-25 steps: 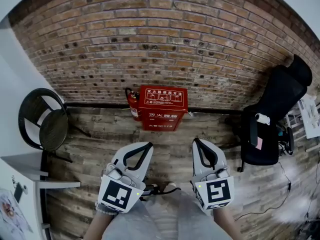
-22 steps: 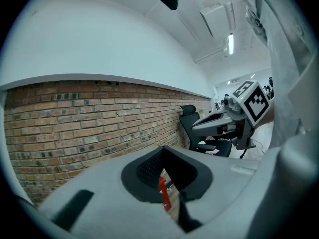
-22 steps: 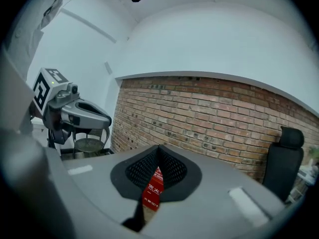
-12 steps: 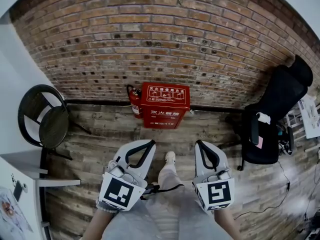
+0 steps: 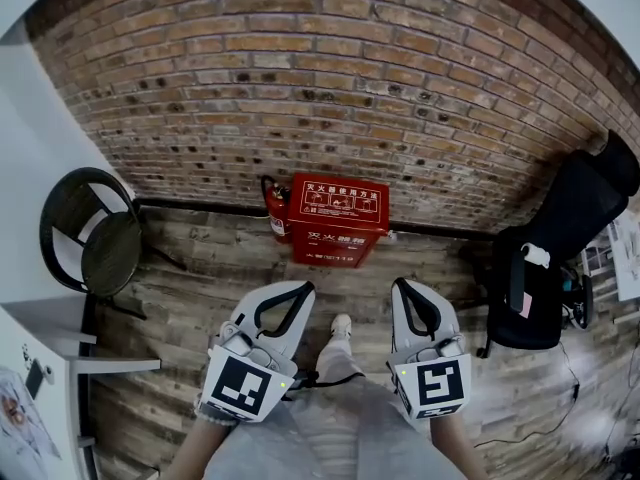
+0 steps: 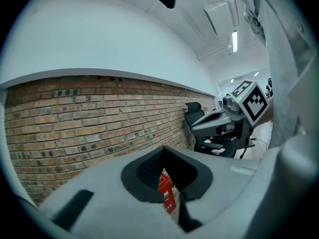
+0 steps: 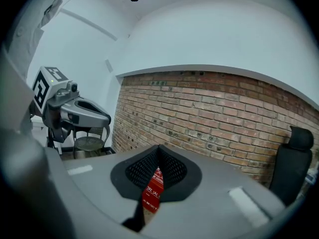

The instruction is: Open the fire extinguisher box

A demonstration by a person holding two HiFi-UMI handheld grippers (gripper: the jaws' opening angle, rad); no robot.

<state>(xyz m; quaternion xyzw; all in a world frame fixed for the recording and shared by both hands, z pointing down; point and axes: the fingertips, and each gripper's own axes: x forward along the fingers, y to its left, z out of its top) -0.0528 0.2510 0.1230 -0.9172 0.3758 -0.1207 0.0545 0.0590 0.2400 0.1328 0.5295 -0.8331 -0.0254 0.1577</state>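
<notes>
Both of your tongs are clenched and empty. The left tongs (image 5: pixel 303 288) and the right tongs (image 5: pixel 399 283) hang side by side in front of you, tips pressed together with nothing between them. The fire extinguisher box (image 5: pixel 337 218) stands on the wooden floor (image 5: pixel 200 268) at the foot of the brick wall (image 5: pixel 300 88), on the far side from you and roughly midway between the two tips. It looks shut. A red extinguisher (image 5: pixel 277 213) stands just beside its left side.

You are, by my judgement, in the approach. Come nearer and lower, square to the box's near face. Release one pair of tongs before you reach the lid's near edge, since clenched tips cannot take hold. No view shows a latch or handle at this range, so look for one once you are close. Keep the other tongs free to steady the box if it slides.

The floor between you and the box is open. A round black chair (image 5: pixel 85 238) stands to the left and an office chair (image 5: pixel 560 248) to the right, both well apart from the box. The wall just behind the box may limit how far the lid swings.
</notes>
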